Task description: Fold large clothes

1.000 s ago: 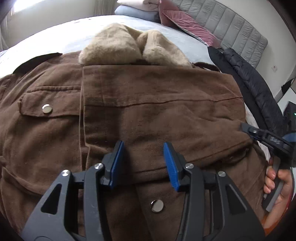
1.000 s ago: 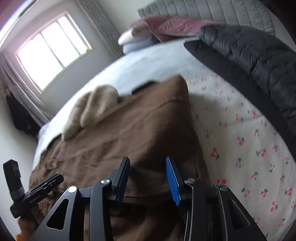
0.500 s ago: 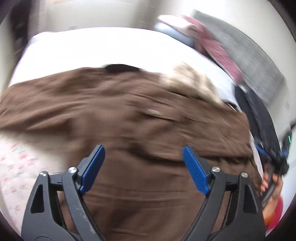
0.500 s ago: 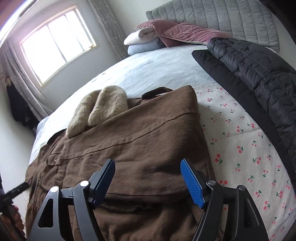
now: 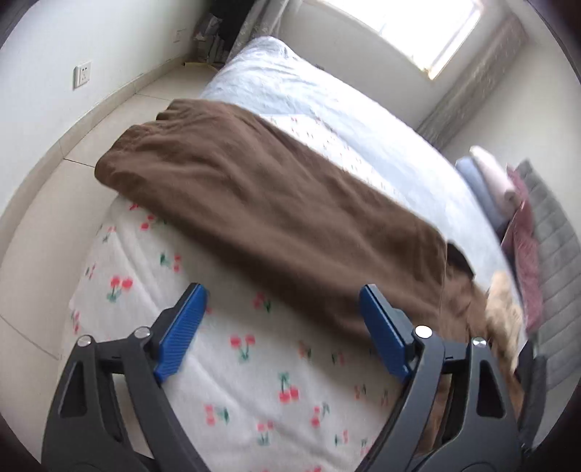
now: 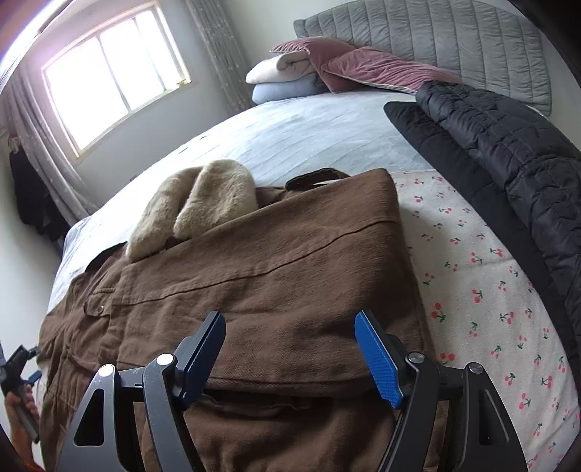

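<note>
A brown jacket with a beige fleece collar lies on the bed, its right side folded over the front. In the left wrist view its long brown sleeve stretches across the cherry-print sheet toward the bed's corner. My left gripper is open and empty, hovering above the sheet just in front of the sleeve. My right gripper is open and empty above the folded flap's lower edge. The left gripper also shows at the far left of the right wrist view.
A black puffer jacket lies along the bed's right side. Pillows and folded bedding sit against the grey headboard. The tiled floor lies past the bed's corner. A window is on the far wall.
Both grippers opened and let go of the jacket. My left gripper swung left from the jacket's front to the outstretched sleeve. My right gripper pulled back a little.
</note>
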### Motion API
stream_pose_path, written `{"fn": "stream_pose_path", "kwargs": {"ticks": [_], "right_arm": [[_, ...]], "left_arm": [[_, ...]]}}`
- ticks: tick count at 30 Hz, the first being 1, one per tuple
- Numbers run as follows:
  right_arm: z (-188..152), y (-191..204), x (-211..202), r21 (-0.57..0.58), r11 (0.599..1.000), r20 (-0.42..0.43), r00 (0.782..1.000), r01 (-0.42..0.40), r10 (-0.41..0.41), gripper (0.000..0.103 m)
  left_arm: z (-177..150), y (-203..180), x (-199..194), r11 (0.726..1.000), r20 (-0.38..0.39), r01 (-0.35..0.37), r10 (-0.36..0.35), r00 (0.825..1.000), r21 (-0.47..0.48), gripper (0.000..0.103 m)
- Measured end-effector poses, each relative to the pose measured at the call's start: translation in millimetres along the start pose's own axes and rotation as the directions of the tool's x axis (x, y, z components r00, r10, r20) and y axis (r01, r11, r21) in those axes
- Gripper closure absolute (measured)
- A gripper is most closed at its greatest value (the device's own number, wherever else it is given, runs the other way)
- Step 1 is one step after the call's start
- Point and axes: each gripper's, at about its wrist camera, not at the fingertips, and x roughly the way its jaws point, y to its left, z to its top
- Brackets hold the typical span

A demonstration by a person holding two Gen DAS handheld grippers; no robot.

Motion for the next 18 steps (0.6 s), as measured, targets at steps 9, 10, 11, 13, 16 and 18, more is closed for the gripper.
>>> {"fn": "stream_pose_path", "kwargs": {"ticks": [9, 10, 11, 13, 16, 18], "right_arm": [[-2, 11, 5, -0.026, 1.0, -0.007, 1.0, -0.006, 0.006, 0.028], [-2, 11, 5, -0.025, 1.0, -0.005, 1.0, -0.003, 0.003, 0.028], [-2, 11, 5, -0.023, 1.0, -0.005, 1.0, -0.002, 0.002, 0.028], [-2, 9, 5, -0.016, 1.0, -0.004, 1.0, 0.003, -0.003, 0.028], [-2, 8, 6, -0.007, 1.0, -0.006, 1.0, 0.003, -0.003, 0.028], [-2, 10, 6, -0.01, 1.0, -0.009, 1.0, 0.001, -0.001, 0.028]], "left_arm": [[45, 14, 32, 0.988, 0.017, 0.0, 0.003, 1.0, -0.154, 0.086], [46, 13, 28, 0.985, 0.039, 0.027, -0.02, 0.999, -0.173, 0.092], [47, 7, 20, 0.985, 0.077, 0.05, -0.038, 0.996, -0.168, 0.093], [48, -18, -3, 0.992, 0.164, 0.088, -0.073, 0.984, -0.085, 0.094], [43, -66, -37, 0.982, 0.245, 0.18, -0.19, 0.951, 0.065, 0.094], [35, -104, -59, 0.953, 0.255, 0.241, -0.283, 0.924, 0.183, 0.094]]}}
